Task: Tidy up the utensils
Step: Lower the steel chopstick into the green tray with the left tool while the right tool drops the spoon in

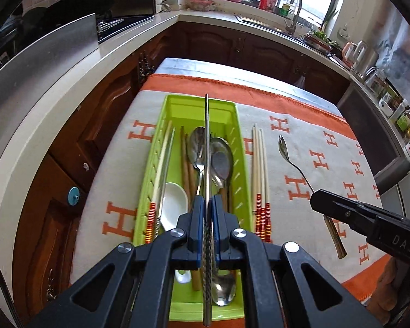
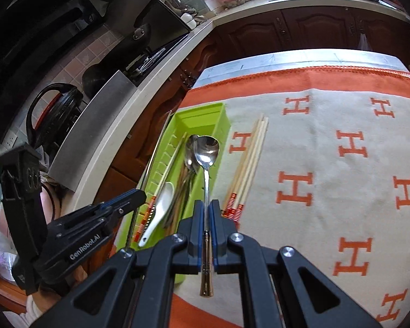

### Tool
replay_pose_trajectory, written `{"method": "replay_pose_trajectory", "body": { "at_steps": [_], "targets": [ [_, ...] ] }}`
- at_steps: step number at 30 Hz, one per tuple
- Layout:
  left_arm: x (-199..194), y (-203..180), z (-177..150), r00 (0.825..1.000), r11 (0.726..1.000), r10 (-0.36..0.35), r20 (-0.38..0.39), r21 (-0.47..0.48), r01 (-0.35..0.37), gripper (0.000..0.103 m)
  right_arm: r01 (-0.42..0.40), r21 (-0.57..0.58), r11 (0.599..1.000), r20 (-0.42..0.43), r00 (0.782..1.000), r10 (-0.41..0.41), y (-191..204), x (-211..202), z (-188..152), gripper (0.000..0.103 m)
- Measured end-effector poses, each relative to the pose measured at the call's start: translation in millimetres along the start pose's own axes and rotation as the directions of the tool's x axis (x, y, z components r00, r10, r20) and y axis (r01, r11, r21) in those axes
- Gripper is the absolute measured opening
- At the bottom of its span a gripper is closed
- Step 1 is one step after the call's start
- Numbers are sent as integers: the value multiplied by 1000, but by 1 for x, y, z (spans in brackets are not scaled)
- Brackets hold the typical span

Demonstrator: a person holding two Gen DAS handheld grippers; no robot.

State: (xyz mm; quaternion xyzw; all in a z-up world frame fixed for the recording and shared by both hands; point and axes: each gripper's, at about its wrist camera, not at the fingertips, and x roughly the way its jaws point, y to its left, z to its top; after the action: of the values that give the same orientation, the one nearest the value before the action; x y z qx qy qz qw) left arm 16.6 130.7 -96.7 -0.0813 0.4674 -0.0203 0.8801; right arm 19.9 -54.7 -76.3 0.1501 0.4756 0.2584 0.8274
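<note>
While both hands carry a utensil, the move turns on how each long axis sits against the tray (image 1: 240, 147). The left gripper (image 1: 206, 210) has its fingers clamped on a metal chopstick (image 1: 206, 142), which runs straight ahead, parallel to the tray's length and directly above it. The right gripper (image 2: 206, 213) grips a spoon (image 2: 206, 153) by the handle, bowl forward, hanging over the tray's right wall and roughly in line with it. The left one looks nearer a drop. Four chopsticks (image 1: 259, 164) lie on the surface just right of the tray, parallel to it.
</note>
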Motion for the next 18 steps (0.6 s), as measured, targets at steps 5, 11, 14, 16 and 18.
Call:
{"method": "replay_pose_trajectory", "body": {
  "at_steps": [5, 11, 14, 16, 18],
  "targets": [
    [8, 23, -4, 1000, 999, -1, -11, -35, 1, 4, 3, -1, 1000, -56, 998, -3, 26, 32, 7, 4],
    [24, 36, -5, 999, 999, -14, -37, -51, 12, 4, 17, 52, 999, -105, 994, -11, 34, 64, 11, 5],
    [34, 37, -4, 998, 998, -21, -54, -54, 18, 4, 22, 55, 998, -117, 993, -16, 36, 72, 11, 5],
    [38, 37, -4, 998, 998, -21, -57, -53, 18, 4, 28, 51, 998, -124, 992, -22, 39, 77, 9, 7],
    [39, 36, -3, 998, 998, -25, -59, -51, 22, 4, 34, 54, 998, -125, 992, -27, 41, 80, 10, 7]
  ]
}}
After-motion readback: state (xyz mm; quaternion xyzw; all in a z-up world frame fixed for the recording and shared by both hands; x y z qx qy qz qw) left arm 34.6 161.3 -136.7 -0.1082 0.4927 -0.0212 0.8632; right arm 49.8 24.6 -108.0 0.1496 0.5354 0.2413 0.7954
